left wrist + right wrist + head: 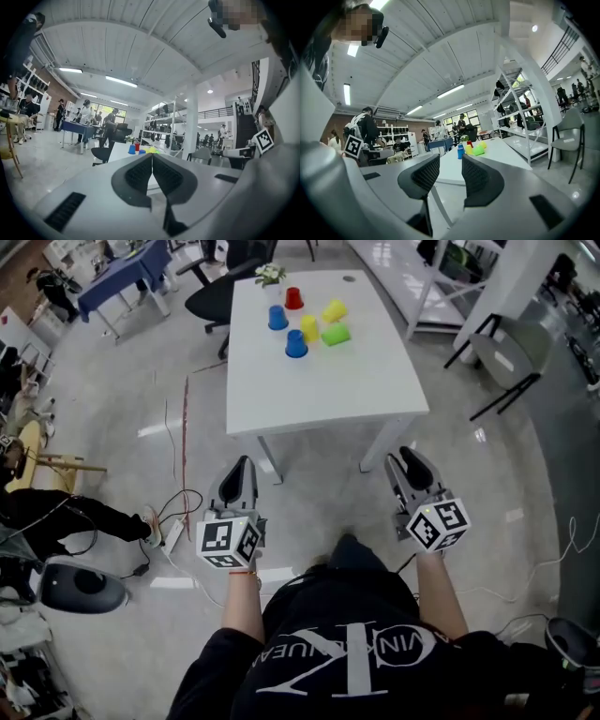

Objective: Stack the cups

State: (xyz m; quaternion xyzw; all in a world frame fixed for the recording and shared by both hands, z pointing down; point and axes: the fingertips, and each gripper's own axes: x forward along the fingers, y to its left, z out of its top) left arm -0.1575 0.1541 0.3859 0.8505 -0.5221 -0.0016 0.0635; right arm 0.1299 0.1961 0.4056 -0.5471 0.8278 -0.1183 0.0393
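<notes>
Fingers (138, 176) of left gripper (152, 155) clenched on nothing; right gripper (451, 161) parted, likewise empty. Both held low and near, well short of far table (328, 399), probably ahead of any reach. Cups (309, 329) clustered unstacked at its far end, green cup (336, 334) tipped over.

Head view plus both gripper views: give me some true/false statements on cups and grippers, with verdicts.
1. Six separate cups are on the table. True.
2. The left gripper holds a blue cup. False: its jaws are together with nothing between them.
3. The right gripper has its jaws apart and empty. True.
4. Both grippers are over the table. False: both are short of its near edge, over the floor.
5. The red cup is nearest the person. False: it is on the far side.
</notes>
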